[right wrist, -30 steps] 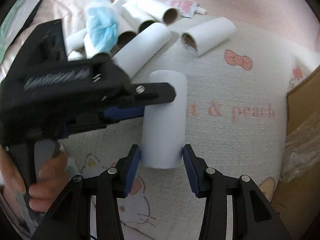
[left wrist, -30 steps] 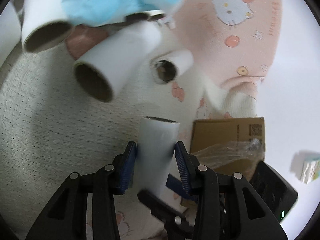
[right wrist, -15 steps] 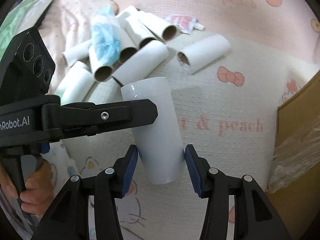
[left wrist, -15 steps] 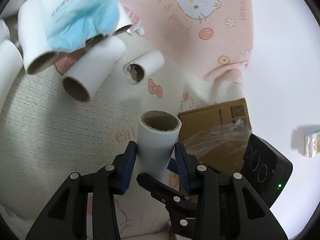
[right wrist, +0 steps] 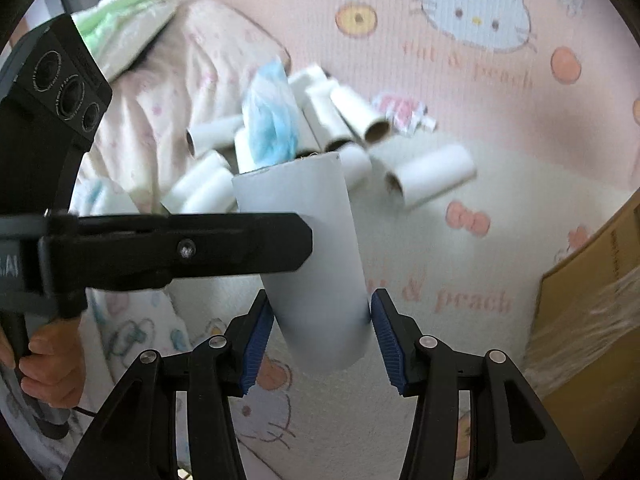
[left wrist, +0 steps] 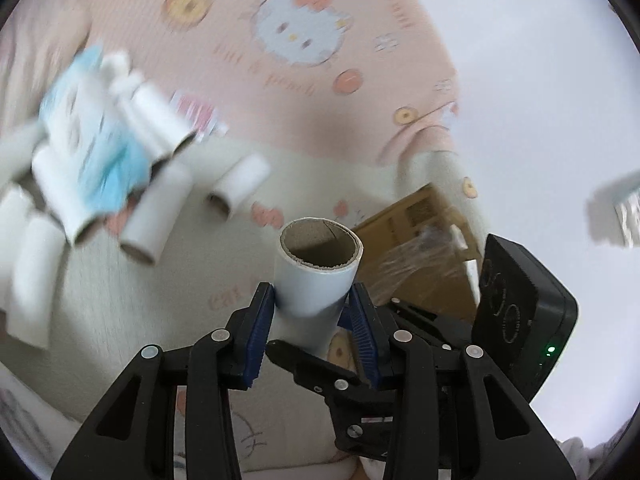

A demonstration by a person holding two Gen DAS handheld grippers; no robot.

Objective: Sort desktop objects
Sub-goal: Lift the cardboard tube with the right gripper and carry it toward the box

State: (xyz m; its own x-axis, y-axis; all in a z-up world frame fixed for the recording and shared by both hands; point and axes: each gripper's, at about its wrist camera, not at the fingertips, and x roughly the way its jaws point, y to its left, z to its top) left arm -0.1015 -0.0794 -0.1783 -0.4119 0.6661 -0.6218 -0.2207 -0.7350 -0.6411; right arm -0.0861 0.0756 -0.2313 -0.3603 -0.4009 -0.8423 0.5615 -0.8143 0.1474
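A white cardboard tube is lifted above the blanket with its brown open end toward the left wrist camera. My left gripper is shut on its middle, blue pads pressing both sides. In the right wrist view the same tube stands tilted, and the left gripper's finger crosses it. My right gripper flanks the tube's lower end with its jaws slightly apart from it, not pressing. A pile of several more white tubes lies behind, with a blue tissue pack on top.
A pink cartoon-print blanket covers the surface. A cardboard box with plastic wrap sits at the right. A lone tube lies apart from the pile, a pink sachet beside it. A green-white pack lies far left. A hand holds the left gripper.
Both grippers have risen, taking the tube off the blanket and tipping its open end toward the left camera. The right jaws have widened a little around the tube's lower end.
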